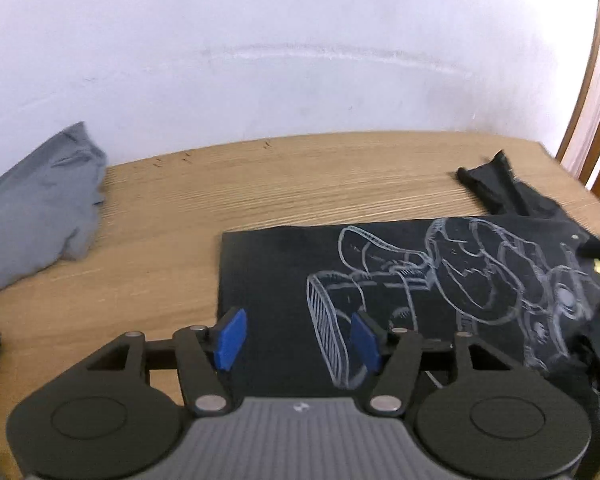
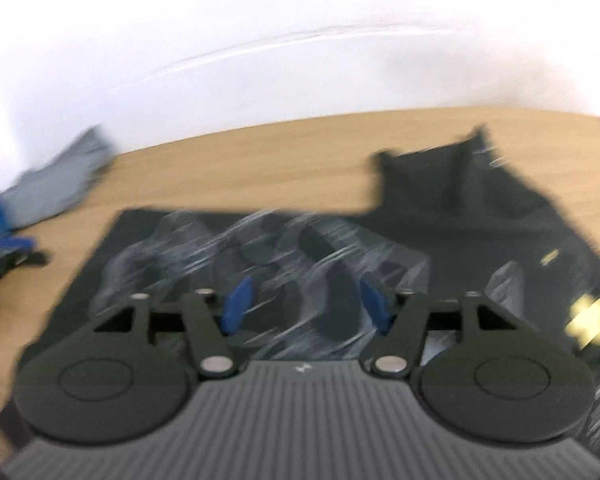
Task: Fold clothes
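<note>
Two claws, both released, hover above one black T-shirt (image 1: 380, 280) spread on the wooden counter (image 1: 300, 168). In the left wrist view we see the left claw (image 1: 298, 338) at the lower centre of the frame, its blue pads (image 1: 231, 340) parted with nothing between them, over the shirt's straight left edge. In the right wrist view, which is smeared by motion, the right claw (image 2: 306, 304) likewise stands wide and empty over the white line drawing (image 2: 260, 248) printed on the shirt. The shirt fills the lower right of the left view, with a sleeve (image 1: 496, 184) pointing toward the upper right; we judge it laid flat, print upward, so that its edges can be gripped for a fold, and we judge no fold is held at this moment. A crumpled grey garment (image 1: 40, 208) lies well apart at the left edge of the frame, against the white wall (image 1: 300, 60), probably set aside as a separate item.
</note>
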